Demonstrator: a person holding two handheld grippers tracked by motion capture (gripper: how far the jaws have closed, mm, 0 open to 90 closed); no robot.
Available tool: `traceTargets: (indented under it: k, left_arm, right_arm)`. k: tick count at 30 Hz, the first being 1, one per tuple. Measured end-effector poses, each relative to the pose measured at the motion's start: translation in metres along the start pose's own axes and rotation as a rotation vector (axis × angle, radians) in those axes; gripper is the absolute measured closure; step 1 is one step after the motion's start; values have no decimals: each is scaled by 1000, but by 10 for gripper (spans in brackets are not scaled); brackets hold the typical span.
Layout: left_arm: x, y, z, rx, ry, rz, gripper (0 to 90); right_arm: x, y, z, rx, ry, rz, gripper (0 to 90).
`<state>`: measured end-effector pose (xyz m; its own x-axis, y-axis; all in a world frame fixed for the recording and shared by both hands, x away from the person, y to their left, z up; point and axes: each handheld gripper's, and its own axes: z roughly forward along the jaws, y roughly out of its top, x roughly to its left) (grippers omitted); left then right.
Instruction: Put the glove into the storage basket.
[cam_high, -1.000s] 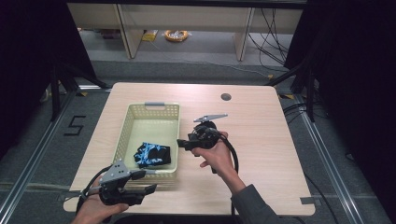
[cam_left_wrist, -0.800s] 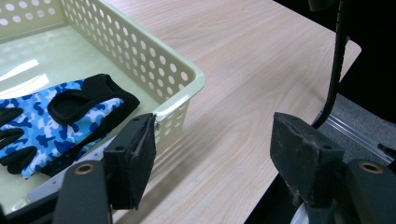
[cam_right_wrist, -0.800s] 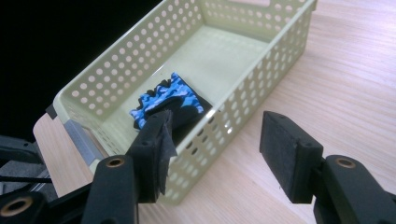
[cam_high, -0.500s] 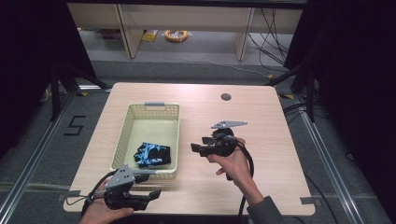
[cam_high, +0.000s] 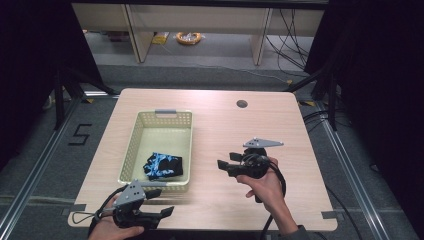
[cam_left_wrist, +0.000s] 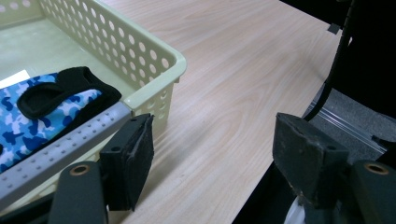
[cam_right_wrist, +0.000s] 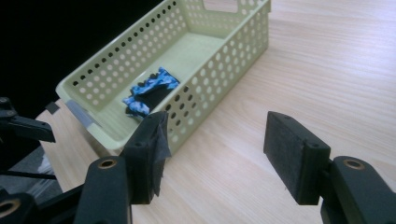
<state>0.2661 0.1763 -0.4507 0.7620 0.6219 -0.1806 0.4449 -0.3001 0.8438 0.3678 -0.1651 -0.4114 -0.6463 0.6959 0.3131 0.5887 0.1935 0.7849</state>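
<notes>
The glove (cam_high: 163, 165), blue camouflage with black trim, is lying in the near end of the basket (cam_high: 161, 116), which is sitting on the left half of the counter (cam_high: 300, 150). Both grippers are now standing clear of it with nothing in them. The right gripper (cam_high: 226, 163) is hovering over bare counter to the right of the basket, its jaws spread wide and pointing left toward the basket wall; a second ago it was closer to the basket and farther up the counter, so it is drawing back toward the person. The left gripper (cam_high: 162, 204) is hanging at the near edge of the counter, just in front of the basket's near wall, jaws also released and gaping; it too is sitting nearer the edge than before. In the left gripper view the glove (cam_left_wrist: 42, 109) is resting just behind the basket's near rim (cam_left_wrist: 154, 58), and in the right gripper view it (cam_right_wrist: 149, 91) is lying flat on the basket floor. Judging by both hands retreating empty with the glove settled inside, the placing seems finished and nothing more is needed except parking the grippers.
</notes>
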Motion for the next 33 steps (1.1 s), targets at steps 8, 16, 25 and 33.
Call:
traceTargets:
  k: [8,16,25,33]
  left_arm:
    - [1,-5,3,10,-4,-2,281]
    - [-1,-12,7,10,-17,-1,250]
    - [-3,-18,10,35,-24,17,234]
    - [0,-23,10,33,-26,-2,231]
  right_arm:
    - [-3,-17,-10,-4,-12,14,399]
    - [-2,-29,-14,-24,-2,9,367]
    - [3,-37,-16,-13,-5,-35,326]
    - [7,-45,-14,-15,10,-39,317]
